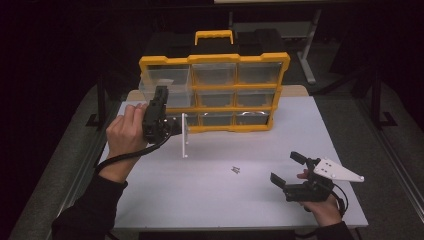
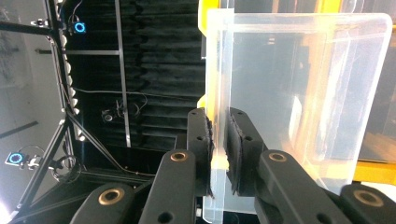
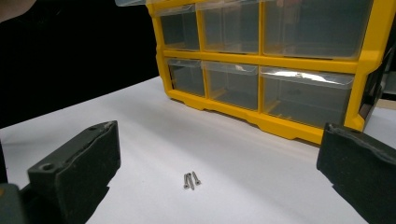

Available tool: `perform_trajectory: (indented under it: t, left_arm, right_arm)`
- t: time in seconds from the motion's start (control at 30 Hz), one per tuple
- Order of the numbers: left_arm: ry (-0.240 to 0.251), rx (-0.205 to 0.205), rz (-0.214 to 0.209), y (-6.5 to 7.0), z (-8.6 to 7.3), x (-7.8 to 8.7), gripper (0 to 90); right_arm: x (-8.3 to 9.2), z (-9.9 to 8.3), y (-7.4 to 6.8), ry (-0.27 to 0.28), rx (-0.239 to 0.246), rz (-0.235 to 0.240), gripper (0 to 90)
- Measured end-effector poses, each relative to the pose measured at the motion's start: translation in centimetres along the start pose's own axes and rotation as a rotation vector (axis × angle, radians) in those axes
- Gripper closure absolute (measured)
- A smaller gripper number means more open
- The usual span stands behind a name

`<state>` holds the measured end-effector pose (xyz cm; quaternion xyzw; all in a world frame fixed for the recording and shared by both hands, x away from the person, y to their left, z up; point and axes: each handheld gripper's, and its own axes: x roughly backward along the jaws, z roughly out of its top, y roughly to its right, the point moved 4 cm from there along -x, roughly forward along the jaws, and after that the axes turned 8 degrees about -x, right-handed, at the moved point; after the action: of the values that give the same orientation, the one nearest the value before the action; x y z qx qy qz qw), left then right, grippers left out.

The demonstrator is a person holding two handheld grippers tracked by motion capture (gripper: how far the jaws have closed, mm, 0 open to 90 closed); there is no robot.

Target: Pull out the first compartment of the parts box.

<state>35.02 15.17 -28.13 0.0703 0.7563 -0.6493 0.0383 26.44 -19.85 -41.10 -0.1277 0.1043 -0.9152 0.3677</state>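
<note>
A yellow organizer [image 1: 215,60] with several clear drawers stands upright at the back of the white table. Its top-left drawer [image 1: 167,80] sticks out of the frame toward me. My left gripper [image 1: 161,94] is shut on that drawer's front wall. In the left gripper view, the black pads [image 2: 237,140] pinch the thin clear edge of the drawer [image 2: 299,93]. My right gripper [image 1: 286,167] rests low at the front right, jaws wide open with nothing between them. A few small screws [image 1: 235,170] lie on the table to its left, and the right gripper view shows the screws [image 3: 190,180] ahead of the open jaws.
The white table [image 1: 225,205] has bare room in front of the organizer, with its front edge close to my right hand. A black case [image 1: 260,40] sits behind the organizer. The surroundings beyond the table are dark.
</note>
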Motion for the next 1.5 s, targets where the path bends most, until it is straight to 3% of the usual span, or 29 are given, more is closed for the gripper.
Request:
perform_trajectory:
  t: [0.5, 0.67, 1.13, 1.5]
  left_arm:
    - [-0.001, -0.004, -0.004, 0.1, 0.1, 0.1, 79.0]
    - [0.002, 0.005, -0.020, 0.3, 0.0, 0.1, 71.2]
    - [-0.005, 0.029, 0.002, 0.5, 0.1, 0.8, 45.9]
    - [-0.001, 0.040, -0.018, 1.6, 0.5, 1.8, 42.5]
  right_arm:
    - [0.0, 0.0, 0.0, -0.001, 0.000, -0.001, 0.0]
    - [0.0, 0.0, 0.0, -0.001, -0.001, -0.001, 0.0]
    - [-0.1, -0.1, -0.1, -0.003, -0.002, 0.000, 0.0]
    - [-0.2, 0.0, 0.0, -0.003, -0.001, -0.002, 0.0]
